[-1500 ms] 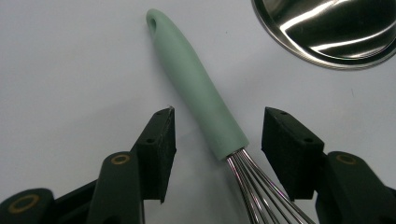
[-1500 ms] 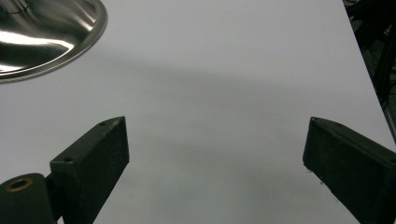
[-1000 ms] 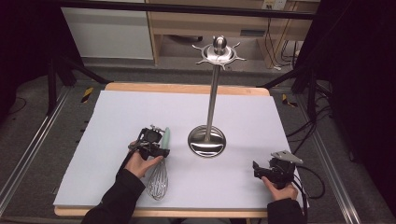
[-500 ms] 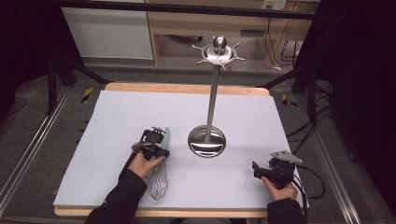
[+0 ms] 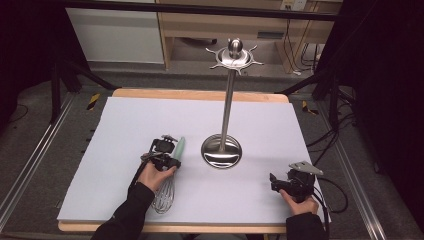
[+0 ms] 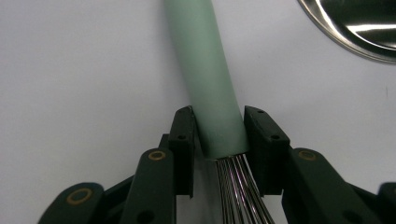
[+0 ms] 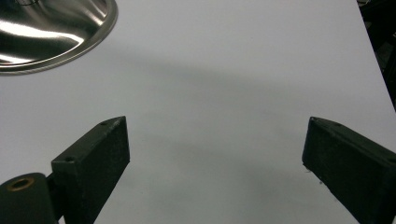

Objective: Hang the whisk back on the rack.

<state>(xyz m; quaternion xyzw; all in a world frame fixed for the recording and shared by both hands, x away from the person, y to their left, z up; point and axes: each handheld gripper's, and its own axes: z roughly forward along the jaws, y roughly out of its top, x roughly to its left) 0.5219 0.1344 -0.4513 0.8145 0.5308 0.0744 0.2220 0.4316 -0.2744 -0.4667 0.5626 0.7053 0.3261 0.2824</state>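
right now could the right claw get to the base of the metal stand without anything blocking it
Probably yes. The right claw stands open and empty, and only bare white table cover lies between it and the stand's round base. The whisk and left claw are on the base's far side.

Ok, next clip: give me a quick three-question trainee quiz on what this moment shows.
1. Which part of the whisk does the left gripper clamp?
2. True or false: the right gripper holds the metal stand.
3. The whisk lies: A) on the white mat, B) hung from the stand's top hooks, C) off the table.

Key
1. The green handle, at the end where the wires begin; the jaws have just been closing onto it.
2. False: its jaws are wide apart over bare mat.
3. A
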